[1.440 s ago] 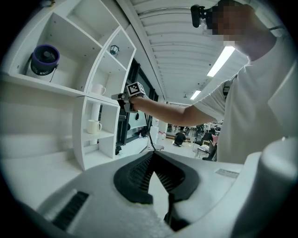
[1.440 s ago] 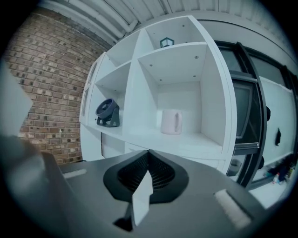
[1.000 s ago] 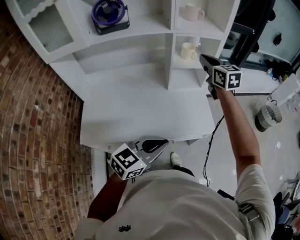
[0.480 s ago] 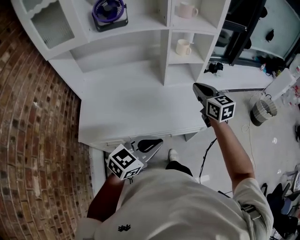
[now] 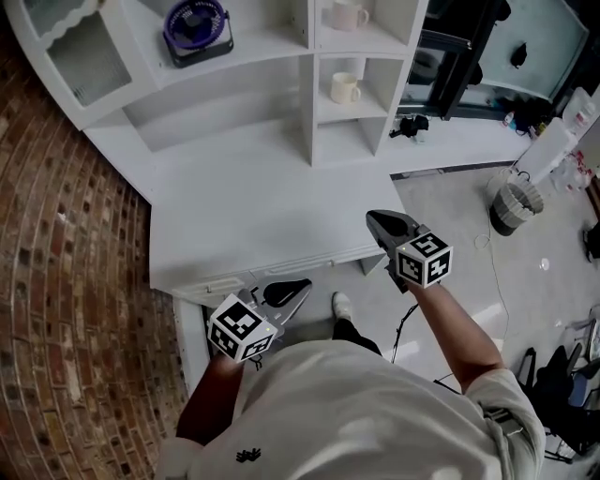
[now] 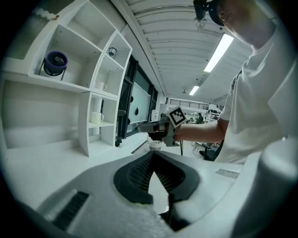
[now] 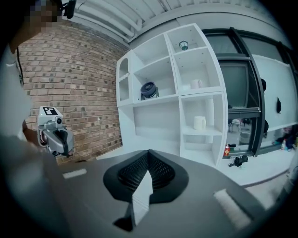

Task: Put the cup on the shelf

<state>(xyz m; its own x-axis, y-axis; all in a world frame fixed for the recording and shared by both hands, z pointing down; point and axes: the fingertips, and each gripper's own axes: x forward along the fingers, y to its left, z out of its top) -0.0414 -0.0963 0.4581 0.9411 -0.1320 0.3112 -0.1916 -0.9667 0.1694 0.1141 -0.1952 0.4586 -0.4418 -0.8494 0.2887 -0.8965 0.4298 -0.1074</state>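
A: Any writing legible?

B: None I can read. The left hand-held gripper (image 5: 286,292) and the right hand-held gripper (image 5: 382,223) each carry a cube with black-and-white square markers. These are patterns only. A pale label on the left one's body is too blurred to read in the left gripper view.

A: Jaw state?

B: Left: jaws together, nothing between them. Right: jaws together, also empty.

A: Where is the cup?

B: The cream cup (image 5: 344,88) stands in the middle compartment of the right column of the white shelf (image 5: 307,112). A pink cup (image 5: 348,15) stands in the compartment above. A purple fan (image 5: 195,25) sits on the wide ledge to the left.

A: Position relative to the grippers?

B: Well apart from both. The right one is at the front right corner of the table (image 5: 253,211), jaws aimed toward the shelf, with the cream cup ahead of it across the table. The left one is at the table's front edge, close to the person's body.

A: Orientation?

B: Both cups upright, mouths up, long axes vertical. In the head view each handle points right, toward the window side.
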